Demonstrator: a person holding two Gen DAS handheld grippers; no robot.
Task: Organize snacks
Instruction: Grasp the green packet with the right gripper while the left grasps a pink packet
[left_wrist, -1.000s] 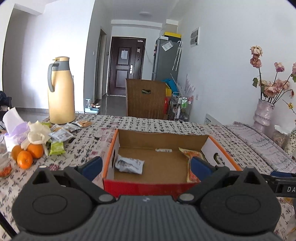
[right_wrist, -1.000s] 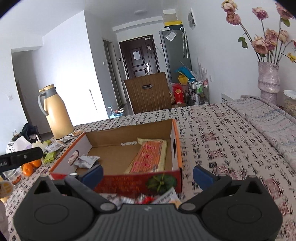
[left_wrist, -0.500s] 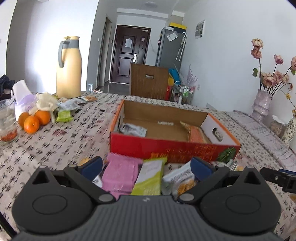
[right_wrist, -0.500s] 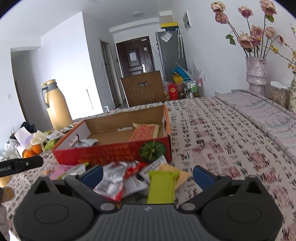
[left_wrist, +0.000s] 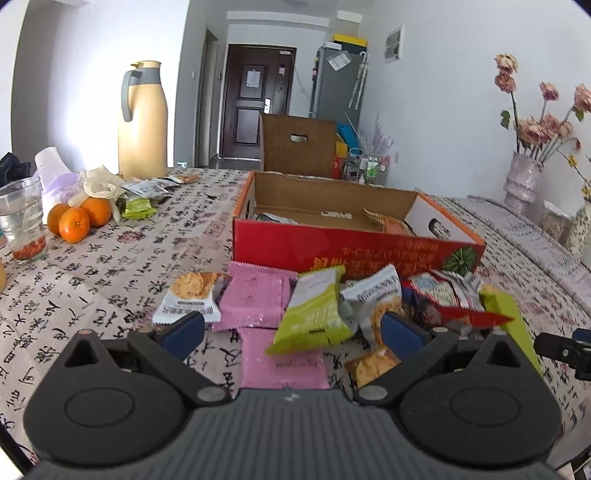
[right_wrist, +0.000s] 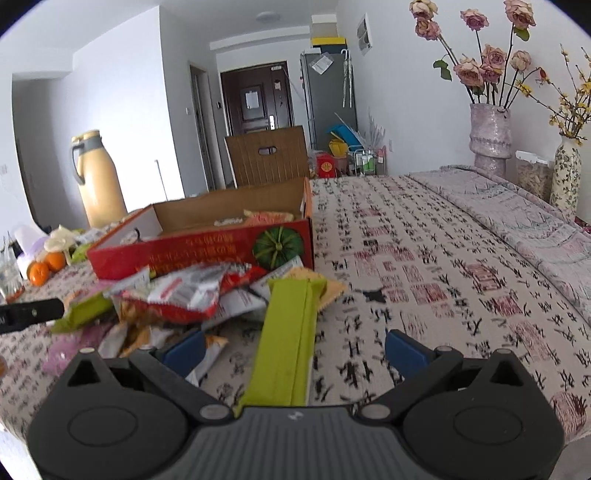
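Observation:
A red cardboard box (left_wrist: 332, 247) (right_wrist: 192, 251) stands on the patterned tablecloth with a few snack packets inside. In front of it lies a heap of loose snacks: pink packets (left_wrist: 255, 299), a green packet (left_wrist: 314, 310), a red-and-white packet (left_wrist: 450, 295) (right_wrist: 184, 291) and a long green packet (right_wrist: 288, 332). My left gripper (left_wrist: 291, 332) is open, low over the pink and green packets. My right gripper (right_wrist: 295, 350) is open with the long green packet lying between its fingers, which stand apart from it.
To the left are oranges (left_wrist: 79, 218), a glass (left_wrist: 22, 218), more snack packets (left_wrist: 144, 192) and a tan thermos jug (left_wrist: 142, 122). Vases with dried flowers (right_wrist: 489, 133) stand at the far right. Bare tablecloth (right_wrist: 443, 266) stretches right of the heap.
Both grippers have drawn back from over the box and dropped lower, so the heap of snacks in front of the box now fills the near view. Both stay open.

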